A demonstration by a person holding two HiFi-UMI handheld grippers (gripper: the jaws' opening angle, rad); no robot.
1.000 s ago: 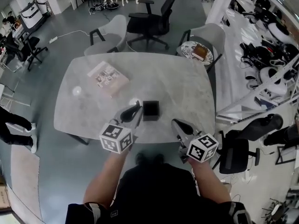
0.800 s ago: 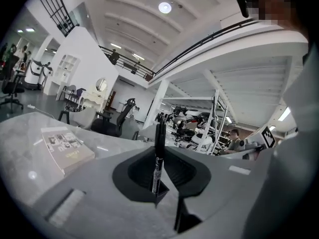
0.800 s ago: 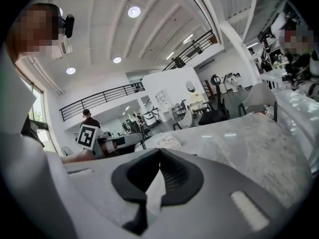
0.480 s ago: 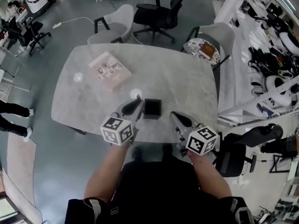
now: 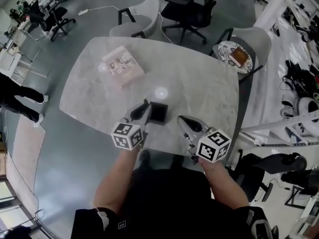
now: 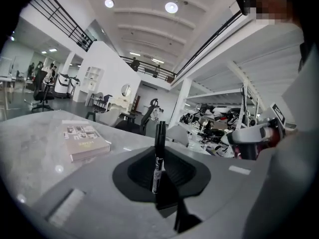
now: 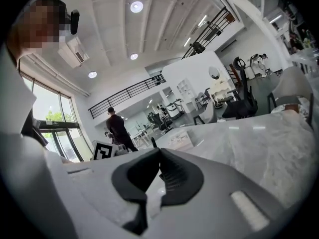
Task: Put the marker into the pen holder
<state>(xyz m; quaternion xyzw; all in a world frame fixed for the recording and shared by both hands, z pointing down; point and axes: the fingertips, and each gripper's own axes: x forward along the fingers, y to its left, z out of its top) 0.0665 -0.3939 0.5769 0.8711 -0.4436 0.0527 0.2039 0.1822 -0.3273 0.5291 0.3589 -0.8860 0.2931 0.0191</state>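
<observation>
From the head view, a rounded desk [image 5: 199, 83] with a smooth, grey marble-like top carries a flat paperback book [image 5: 123, 66] towards its far left. A small square black pen holder [image 5: 158, 113], open at the top, stands near the front edge. The left gripper [image 5: 143, 112] reaches in just beside the holder's left side. The right gripper [image 5: 183, 122] is to the holder's right and apart from it.

In the left gripper view, the jaws stand narrow, with their dark ribbed pads clamped on a slim black marker [image 6: 158, 163] that bears a white label. The marker's long axis is upright, crosswise to the jaws. Its upper end rises well above them, over the desk.

In the right gripper view, the matte grey jaws have come together at their tips with nothing between them. Only the pale desk [image 7: 279, 148] shows through the gap below the tips.
</observation>
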